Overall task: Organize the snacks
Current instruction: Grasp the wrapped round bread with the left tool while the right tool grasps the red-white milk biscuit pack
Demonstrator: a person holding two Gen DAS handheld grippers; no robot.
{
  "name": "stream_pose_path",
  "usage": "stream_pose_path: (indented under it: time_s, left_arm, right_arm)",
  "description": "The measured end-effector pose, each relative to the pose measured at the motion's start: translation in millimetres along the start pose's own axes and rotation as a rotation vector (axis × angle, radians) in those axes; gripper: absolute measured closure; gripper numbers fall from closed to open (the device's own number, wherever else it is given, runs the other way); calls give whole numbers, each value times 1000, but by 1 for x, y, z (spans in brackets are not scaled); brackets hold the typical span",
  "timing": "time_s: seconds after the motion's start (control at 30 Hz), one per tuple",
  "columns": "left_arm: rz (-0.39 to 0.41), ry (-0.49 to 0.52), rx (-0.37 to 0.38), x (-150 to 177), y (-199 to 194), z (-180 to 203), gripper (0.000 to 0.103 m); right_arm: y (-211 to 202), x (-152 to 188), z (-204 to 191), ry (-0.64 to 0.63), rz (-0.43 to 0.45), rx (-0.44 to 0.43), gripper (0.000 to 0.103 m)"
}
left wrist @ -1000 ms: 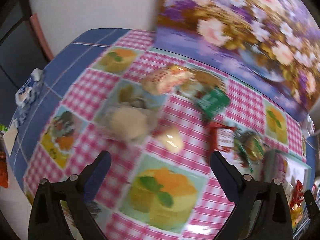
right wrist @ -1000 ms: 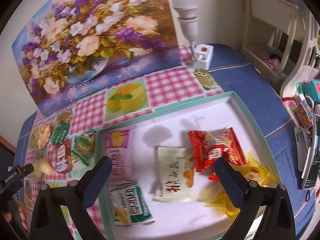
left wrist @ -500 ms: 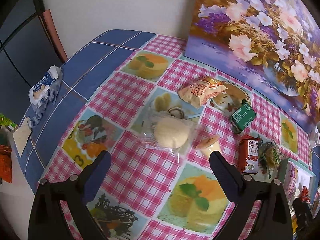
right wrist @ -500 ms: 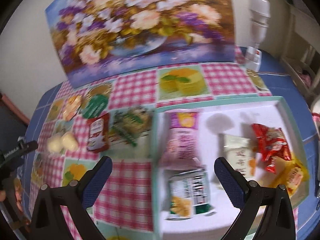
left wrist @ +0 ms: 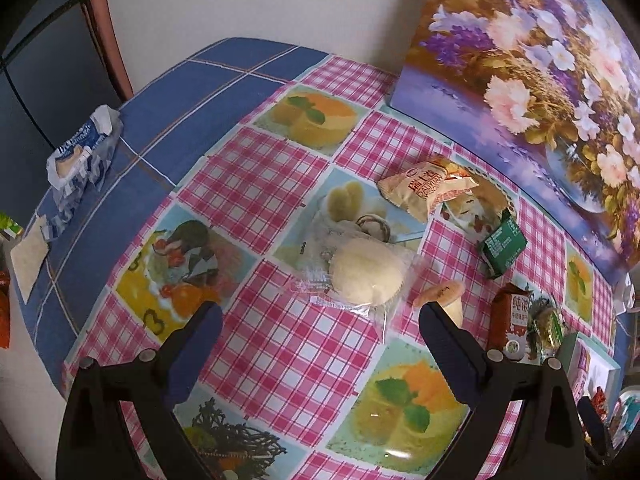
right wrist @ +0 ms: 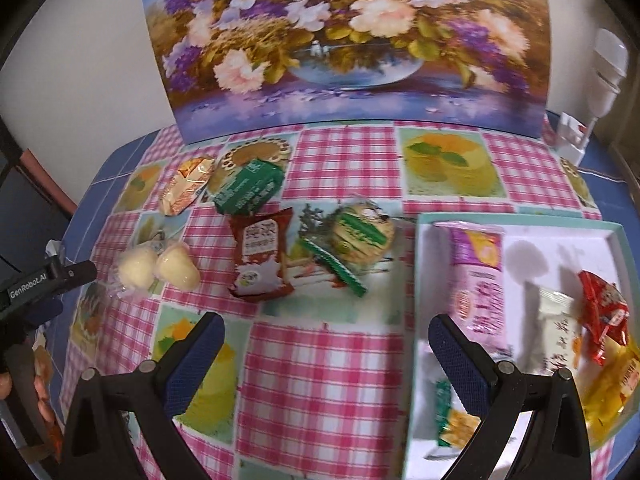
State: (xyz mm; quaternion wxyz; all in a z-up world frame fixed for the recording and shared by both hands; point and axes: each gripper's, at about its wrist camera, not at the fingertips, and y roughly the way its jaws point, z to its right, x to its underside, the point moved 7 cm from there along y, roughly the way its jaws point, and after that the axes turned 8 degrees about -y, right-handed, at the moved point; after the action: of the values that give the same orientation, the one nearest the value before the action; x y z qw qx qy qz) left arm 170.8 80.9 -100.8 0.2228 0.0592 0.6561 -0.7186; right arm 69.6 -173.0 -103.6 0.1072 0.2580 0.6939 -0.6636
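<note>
Left gripper wide open, empty; wrapped bun just ahead at 12 o'clock, long axis approx 9–3. Right gripper also open, empty, farther off.

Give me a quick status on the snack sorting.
Both tongs, left and right, open, empty. Tray part filled; six snacks on tablecloth. Wrapped bun ahead of left, unobstructed.

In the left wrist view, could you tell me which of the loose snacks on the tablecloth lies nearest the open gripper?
The clear-wrapped pale round bun lies nearest the left gripper, just ahead between its fingers. The orange packet and green packet lie farther back.
</note>
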Motion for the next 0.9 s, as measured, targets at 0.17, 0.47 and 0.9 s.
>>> stream_pose_path:
  time_s: [0.17,0.47,0.9]
  left_arm:
    - [-26,-18,17,-5,11,-1,4]
    - [-52,-12,40,-20,31,8,4]
    - [-92,54,40,-25,62,33,4]
  right_arm:
    - [15,-9,-15,-27,-14,-5,0]
    - [46,-21,-24,-34,-45,-17,0]
    - [82,-28,-38,-80,-68,-9,0]
